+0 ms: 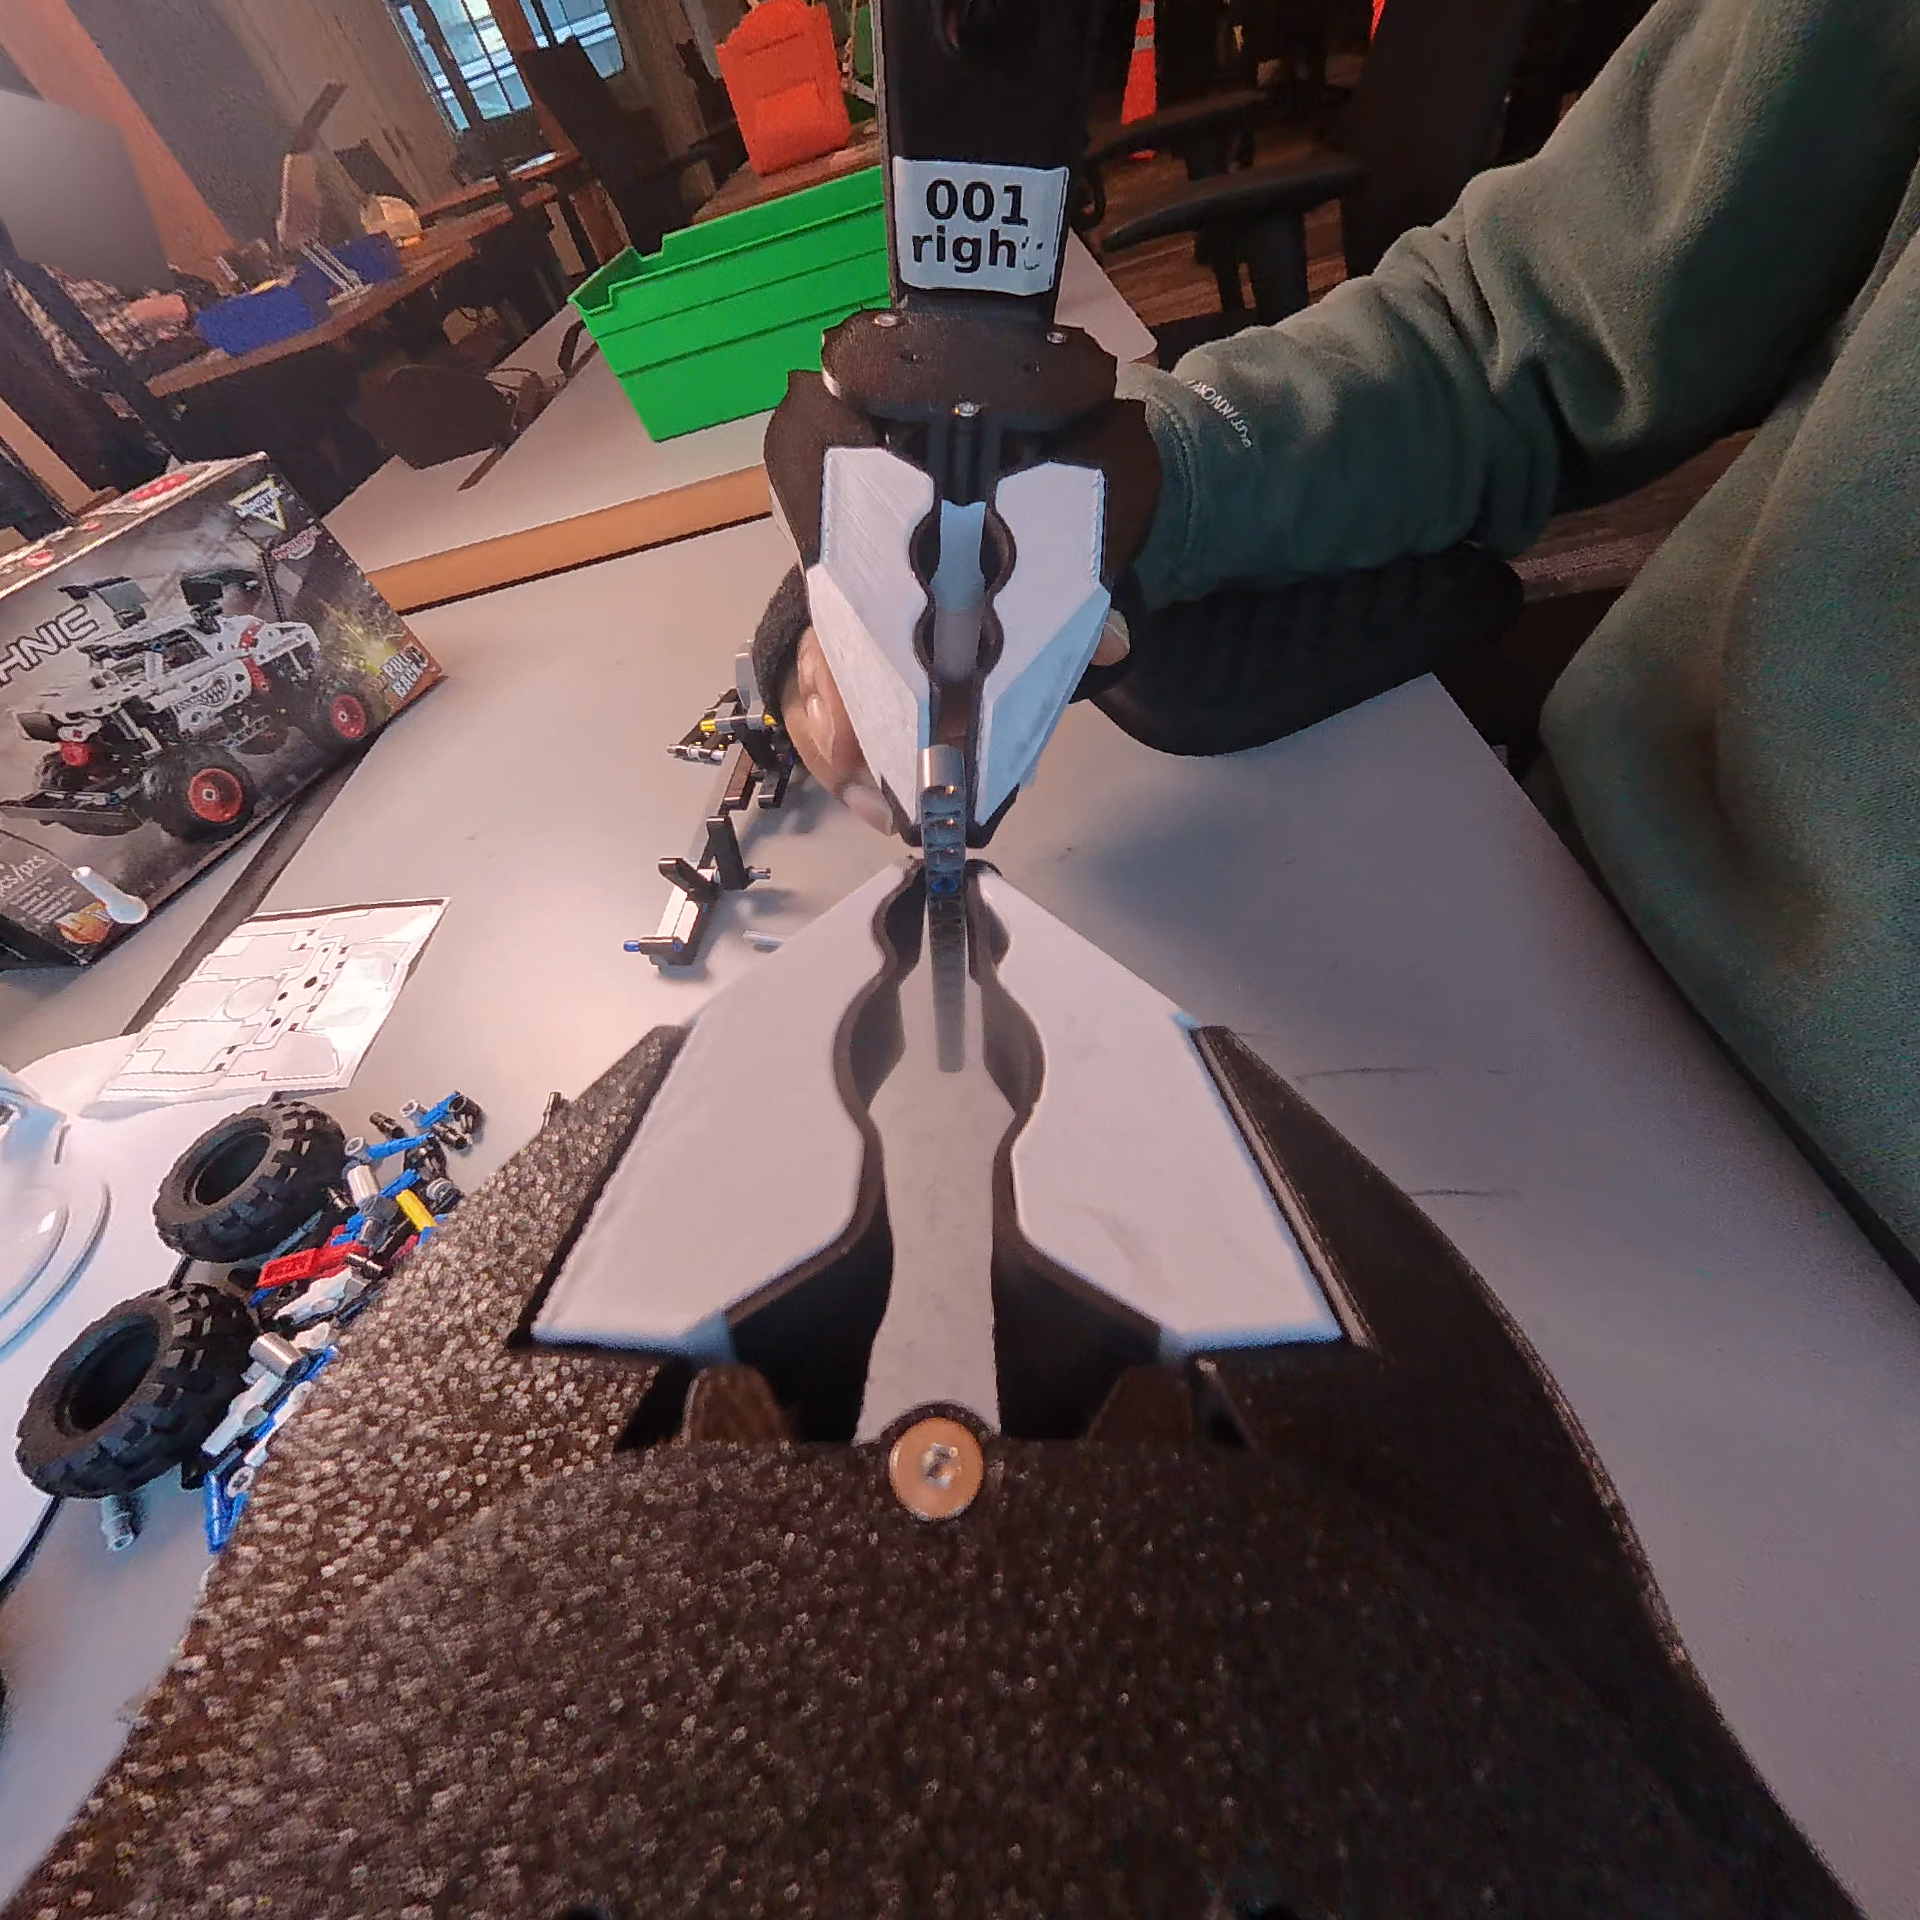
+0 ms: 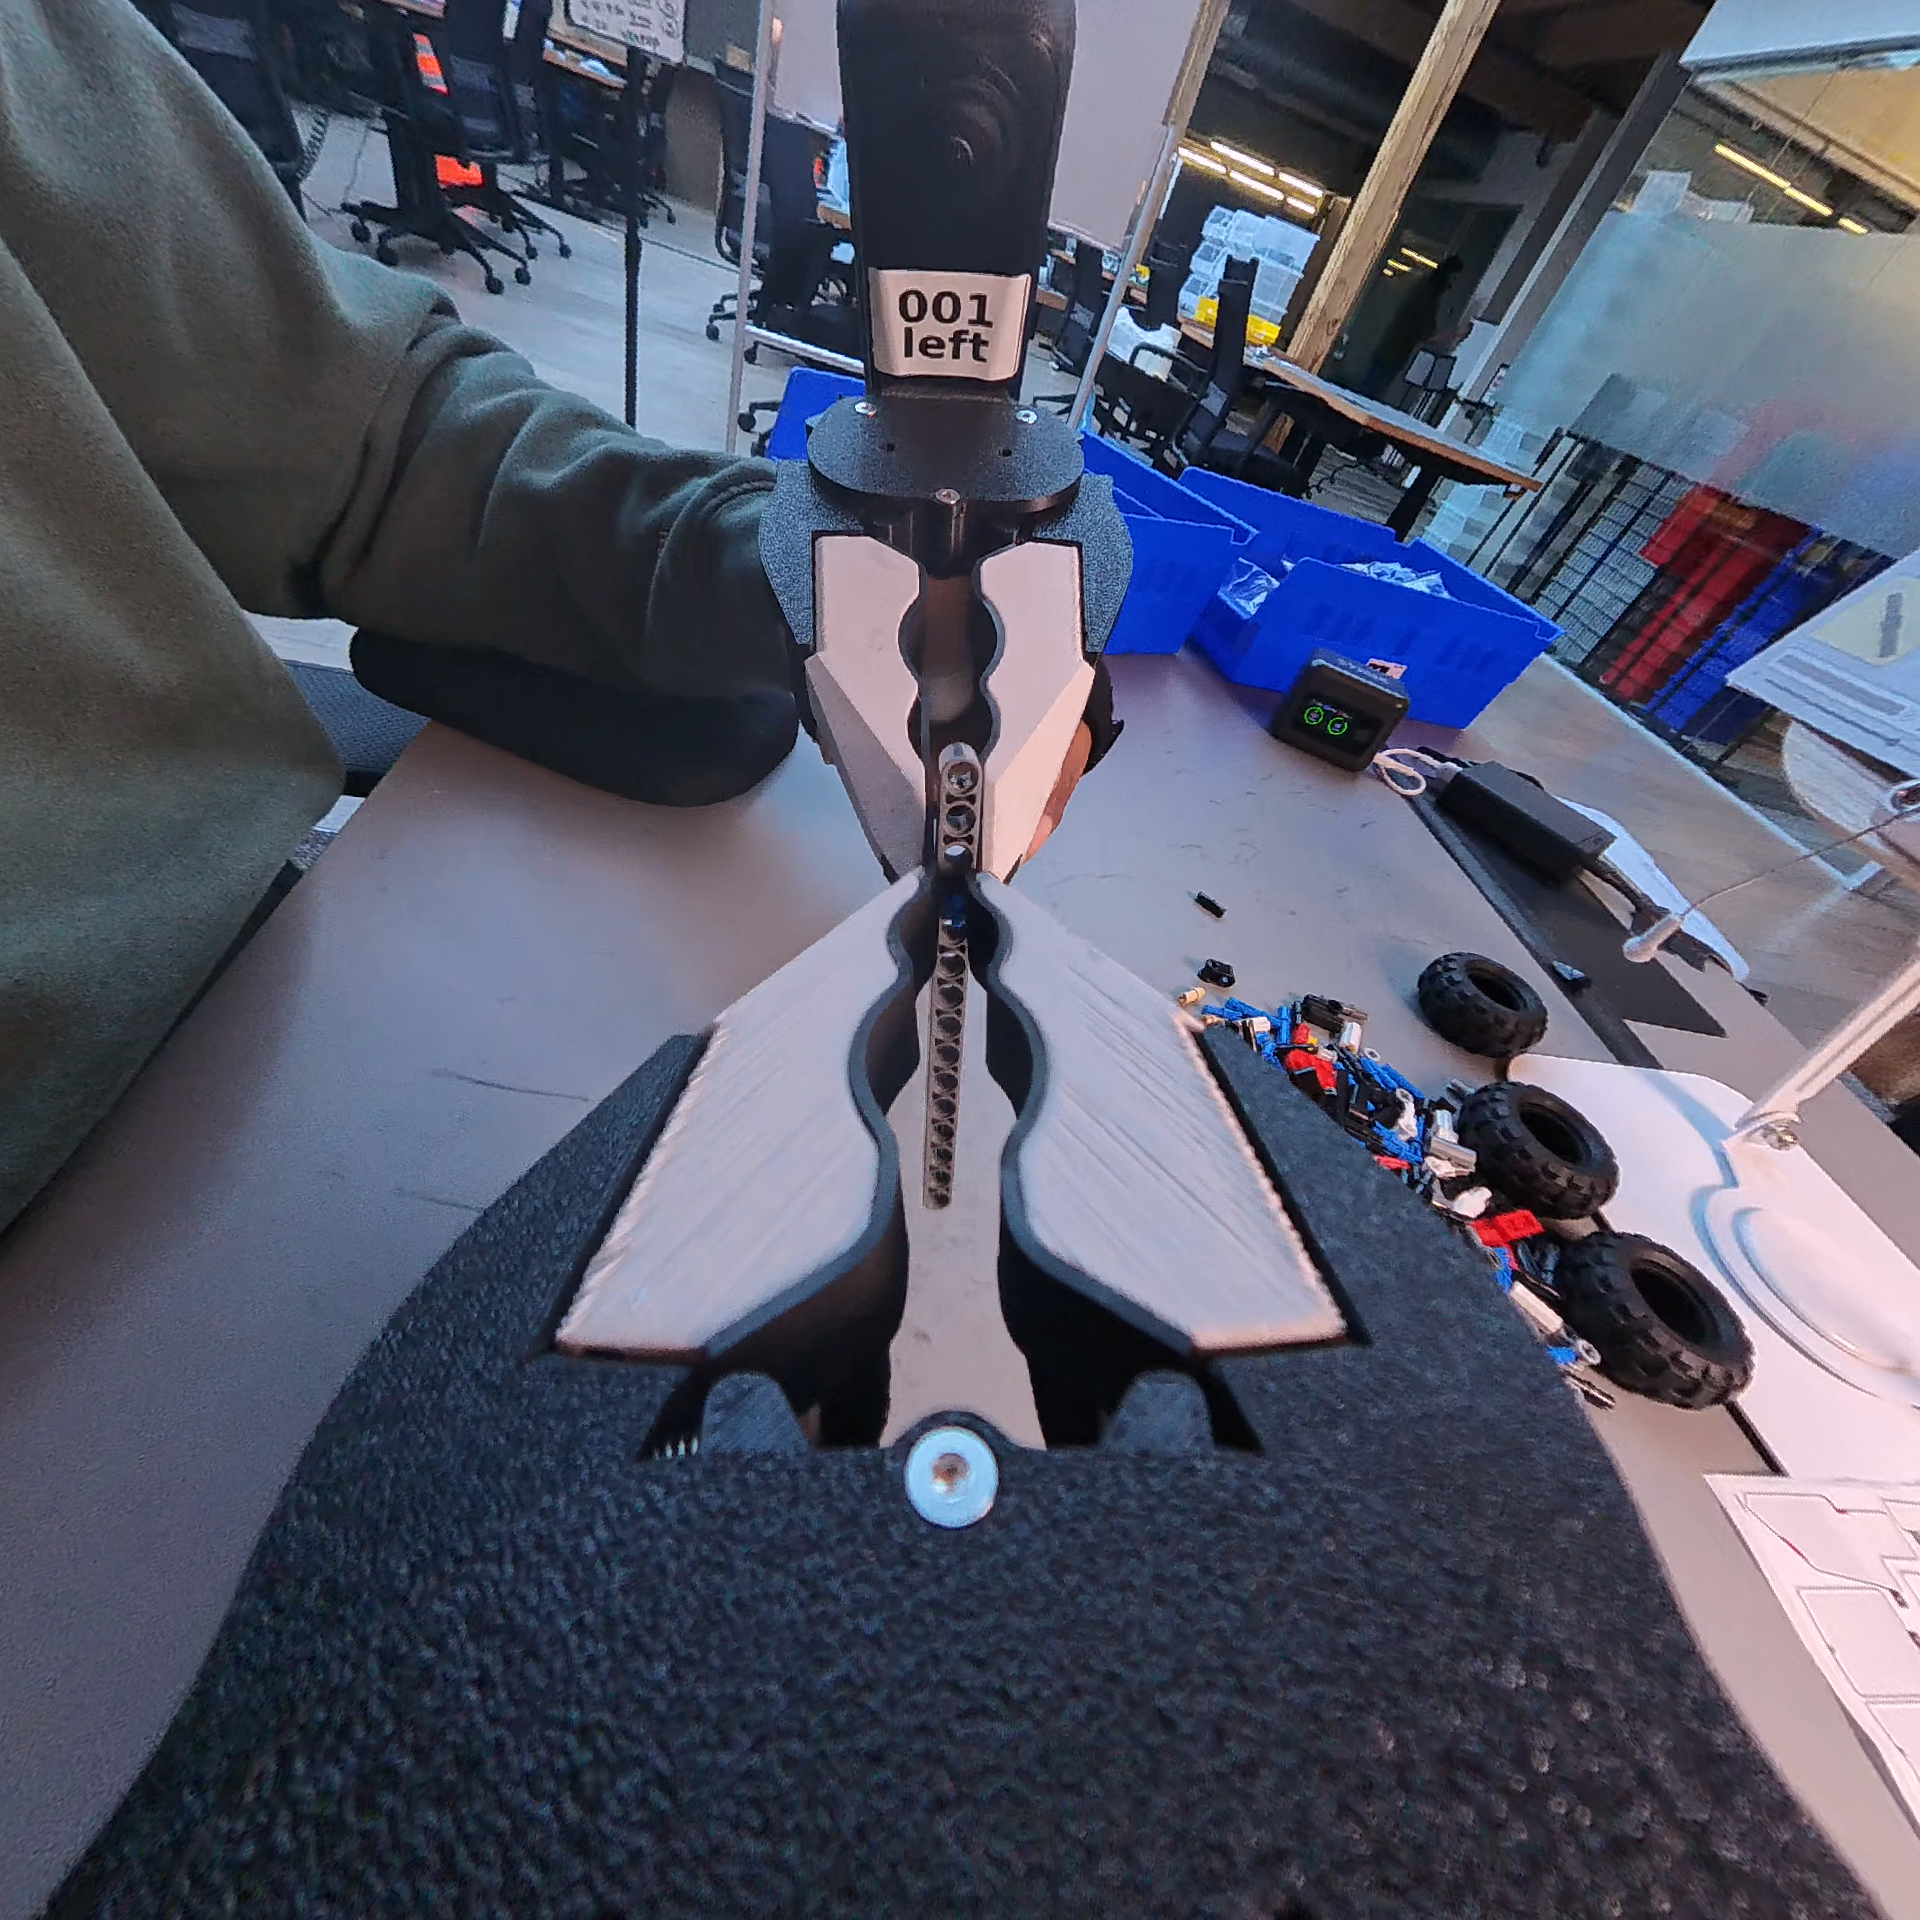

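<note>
Both claws meet tip to tip above the worktop. My left claw (image 1: 943, 883) is closed on a long black holed beam (image 1: 948, 977); my right claw (image 2: 948, 883) is clamped on the same beam (image 2: 943, 1049), or one pinned to it; I cannot tell which. Chassis frame (image 1: 717, 831) lies beyond. Loose parts pile (image 2: 1351, 1081) and tyres (image 2: 1538, 1148) lie unassembled toward the worktop's edge.

Two grippers (image 1: 940, 862) (image 2: 948, 878), one perforated beam (image 2: 943, 1081), four black tyres (image 2: 1536, 1148), three blue bins (image 2: 1371, 623), one green tray (image 1: 727, 322)
</note>
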Tool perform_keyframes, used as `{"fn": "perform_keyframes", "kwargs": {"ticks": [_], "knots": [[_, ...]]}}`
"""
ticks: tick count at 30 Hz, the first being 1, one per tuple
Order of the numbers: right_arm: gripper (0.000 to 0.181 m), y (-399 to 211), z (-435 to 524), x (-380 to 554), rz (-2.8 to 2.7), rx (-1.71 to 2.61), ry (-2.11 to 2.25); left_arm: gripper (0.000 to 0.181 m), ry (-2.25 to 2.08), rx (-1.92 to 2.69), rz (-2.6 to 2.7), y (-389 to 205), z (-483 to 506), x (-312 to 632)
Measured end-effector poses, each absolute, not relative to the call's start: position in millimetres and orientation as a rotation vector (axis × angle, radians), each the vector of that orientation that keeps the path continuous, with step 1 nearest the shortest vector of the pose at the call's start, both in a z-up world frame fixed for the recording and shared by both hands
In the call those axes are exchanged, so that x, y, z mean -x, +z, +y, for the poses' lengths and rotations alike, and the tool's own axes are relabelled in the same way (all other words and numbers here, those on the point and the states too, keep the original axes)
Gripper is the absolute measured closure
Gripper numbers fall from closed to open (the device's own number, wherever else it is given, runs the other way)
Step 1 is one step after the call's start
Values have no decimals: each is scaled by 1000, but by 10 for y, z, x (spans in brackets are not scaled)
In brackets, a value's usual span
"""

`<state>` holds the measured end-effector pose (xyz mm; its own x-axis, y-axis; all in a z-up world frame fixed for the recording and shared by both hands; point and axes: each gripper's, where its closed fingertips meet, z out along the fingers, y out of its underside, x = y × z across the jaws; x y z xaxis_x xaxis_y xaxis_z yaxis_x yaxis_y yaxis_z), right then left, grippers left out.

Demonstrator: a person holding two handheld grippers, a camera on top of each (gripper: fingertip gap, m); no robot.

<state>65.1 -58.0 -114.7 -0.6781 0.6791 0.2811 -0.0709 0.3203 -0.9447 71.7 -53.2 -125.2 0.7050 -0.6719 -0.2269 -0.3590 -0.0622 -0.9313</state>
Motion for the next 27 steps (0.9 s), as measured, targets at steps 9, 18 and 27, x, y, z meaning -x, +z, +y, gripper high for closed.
{"fn": "perform_keyframes", "kwargs": {"ticks": [9, 18, 27], "knots": [[173, -1184, -602, -677, -1947, 527, 1415, 175, -308, 1679, 850, -1283, -543, -724], [174, -1208, -563, -668, -1949, 534, 1395, 175, -311, 1681, 849, -1299, -546, -726], [177, -1219, -575, -671, -1956, 530, 1385, 175, -327, 1677, 840, -1300, -549, -739]]}}
